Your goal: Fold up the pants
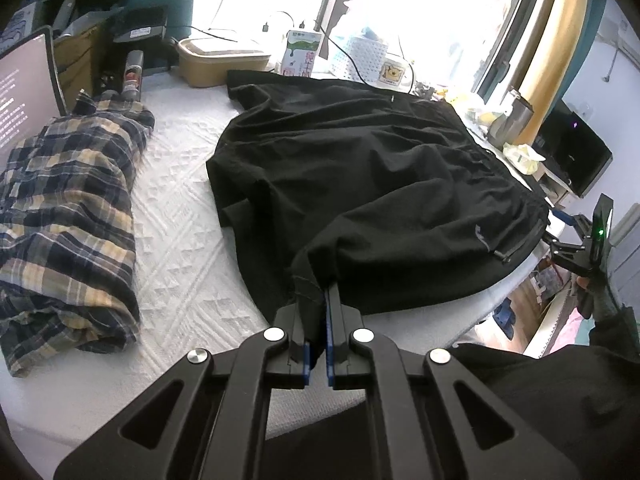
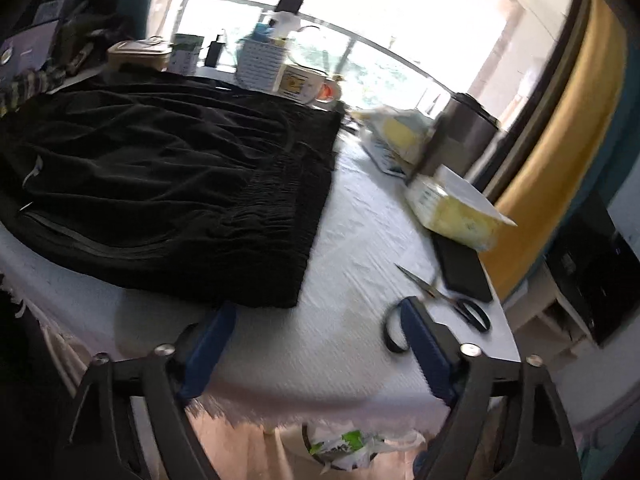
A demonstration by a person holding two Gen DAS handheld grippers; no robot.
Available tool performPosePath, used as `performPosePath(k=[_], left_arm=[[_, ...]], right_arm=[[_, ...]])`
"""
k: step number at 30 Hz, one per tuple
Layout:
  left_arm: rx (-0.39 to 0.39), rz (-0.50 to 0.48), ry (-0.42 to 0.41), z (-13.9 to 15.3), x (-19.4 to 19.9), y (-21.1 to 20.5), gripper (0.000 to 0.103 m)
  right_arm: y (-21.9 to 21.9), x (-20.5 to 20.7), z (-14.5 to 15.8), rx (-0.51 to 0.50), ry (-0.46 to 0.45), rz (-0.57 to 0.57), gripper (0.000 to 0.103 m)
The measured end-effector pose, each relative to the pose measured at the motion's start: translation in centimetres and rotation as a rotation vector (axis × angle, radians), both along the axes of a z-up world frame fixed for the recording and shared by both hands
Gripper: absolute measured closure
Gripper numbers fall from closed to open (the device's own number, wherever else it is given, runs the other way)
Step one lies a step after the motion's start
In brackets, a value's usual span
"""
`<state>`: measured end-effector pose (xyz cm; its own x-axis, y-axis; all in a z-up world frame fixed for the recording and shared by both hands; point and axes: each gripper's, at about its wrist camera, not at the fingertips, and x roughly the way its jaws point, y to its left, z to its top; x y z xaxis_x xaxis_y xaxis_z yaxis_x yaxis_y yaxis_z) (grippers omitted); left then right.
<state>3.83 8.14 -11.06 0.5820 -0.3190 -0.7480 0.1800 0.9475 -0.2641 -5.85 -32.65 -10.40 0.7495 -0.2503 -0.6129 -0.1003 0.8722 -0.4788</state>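
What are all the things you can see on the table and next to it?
black pants: one, black, spread on the white table cover
plaid garment: one, navy and yellow, bunched at the table's left
milk carton: one, white and green, by the window
lidded box: one, tan, beside the carton
mug: one, white, behind the pants
scissors: one pair, black handles, right table edge
left gripper: shut on a pants corner
right gripper: open, holding nothing, near the waistband
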Motion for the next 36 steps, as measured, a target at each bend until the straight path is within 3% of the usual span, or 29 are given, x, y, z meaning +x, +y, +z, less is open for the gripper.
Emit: performPosePath(k=[3,8,14,15,20,23,36], left_arm=[[-0.006,0.003,-0.004,0.1,0.3,0.0,0.099],[-0.016,0.010,-0.001,-0.1,0.5,0.4,0.099],[-0.053,0.007,-0.023,0.2,-0.3,0.8,0.099],[-0.055,0.004,-0.029,0.3,-0.4,0.7,0.099],[-0.092,-0.013,-0.103,1.4,-1.3,0.7,0.099],[-0.112,-0.019,-0.165,2.7,-1.9,0.8,0.099],[-0.157,-0.051,-0.318,7.9,-3.3,0.4,0.099]], right_arm=[[1.2,0.7,-0.2,0.005,0.004,0.050,0.046],[2.8,1.0,-0.2,0.038,-0.009,0.130,0.054],[2.1,0.4,0.3,0.184,-0.022,0.168,0.071],[1.8,0.2,0.5,0.208,-0.029,0.161,0.094],[-0.2,-1.2,2.2,0.393,-0.096,0.141,0.095],[-0.4,-1.8,3.1,0.445,-0.126,0.139,0.095],[-0.9,-3.7,9.0,0.444,-0.257,0.093,0.095]])
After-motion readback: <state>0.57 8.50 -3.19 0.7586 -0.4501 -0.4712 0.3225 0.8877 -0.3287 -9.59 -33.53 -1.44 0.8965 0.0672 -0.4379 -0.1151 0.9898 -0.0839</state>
